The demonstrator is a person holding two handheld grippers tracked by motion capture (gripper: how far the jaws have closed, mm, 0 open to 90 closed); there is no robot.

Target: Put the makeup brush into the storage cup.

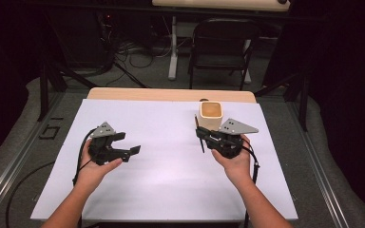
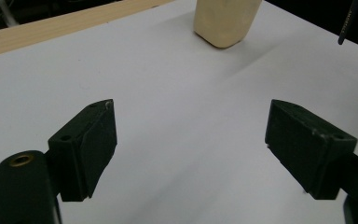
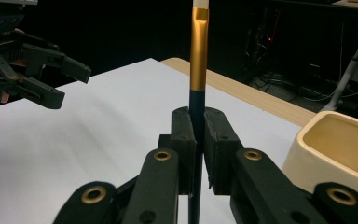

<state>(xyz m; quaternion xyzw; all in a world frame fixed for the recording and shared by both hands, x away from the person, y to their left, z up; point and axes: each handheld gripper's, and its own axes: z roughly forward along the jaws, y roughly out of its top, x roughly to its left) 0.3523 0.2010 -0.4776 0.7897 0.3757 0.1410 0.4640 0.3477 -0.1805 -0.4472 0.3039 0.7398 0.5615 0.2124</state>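
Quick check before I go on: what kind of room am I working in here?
Probably a lab or recording workspace, not a home. A white-covered table stands in a dark room, with loose cables on the carpet behind it, a folding chair, and only a cream cup set out.

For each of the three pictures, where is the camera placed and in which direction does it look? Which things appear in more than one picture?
High view: above the person's side, looking forward and down on the white table; both forearms, left gripper and right gripper show.
Left gripper view: on the left gripper, looking across the table past its open jaws toward the cream cup.
Right gripper view: on the right gripper, looking along its jaws, shut on a brush; the left gripper shows farther off.
Shared: all three show the cup and the table.
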